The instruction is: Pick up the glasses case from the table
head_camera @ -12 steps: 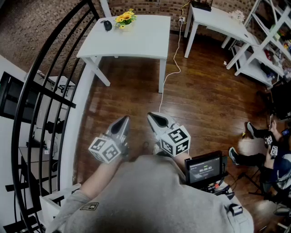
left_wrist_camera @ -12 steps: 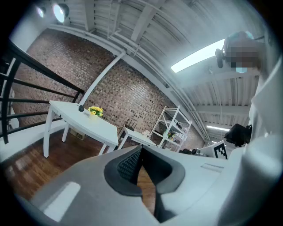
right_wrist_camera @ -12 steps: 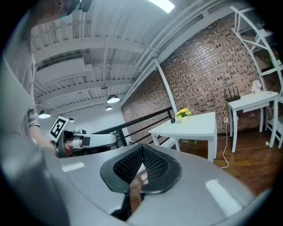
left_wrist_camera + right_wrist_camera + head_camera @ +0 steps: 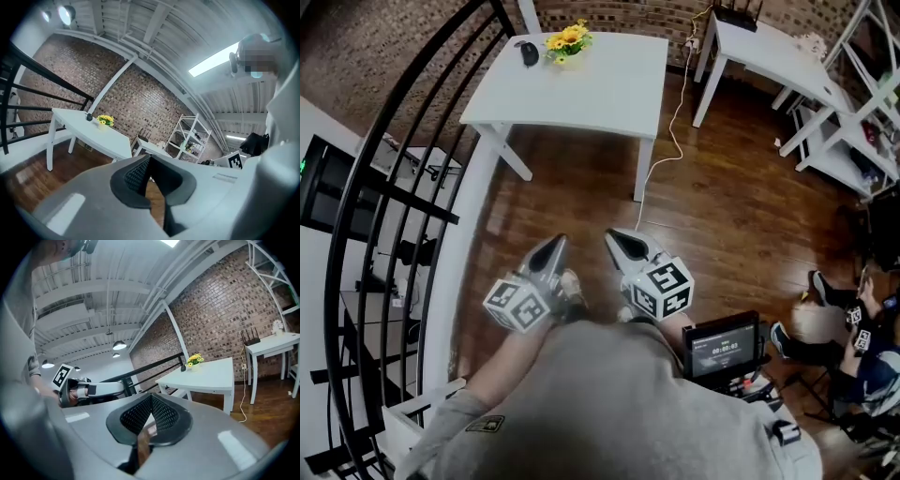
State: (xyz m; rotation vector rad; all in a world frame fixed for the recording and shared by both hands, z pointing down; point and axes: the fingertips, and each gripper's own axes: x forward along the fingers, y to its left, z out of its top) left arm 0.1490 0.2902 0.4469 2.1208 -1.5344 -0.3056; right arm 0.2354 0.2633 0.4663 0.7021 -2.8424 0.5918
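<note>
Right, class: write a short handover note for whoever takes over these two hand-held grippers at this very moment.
Left hand-held gripper: shut, empty.
Right hand-held gripper: shut, empty.
Both are held close to the body, well short of the white table.
A small dark item, probably the glasses case, lies near the table's far corner, beside the yellow flowers.
Done: nothing; the case is untouched.
Left: walk up, open one gripper, close it on the case, lift.

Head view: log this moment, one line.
left gripper: shut, empty | right gripper: shut, empty | glasses case: on table by flowers, untouched | both: over floor
</note>
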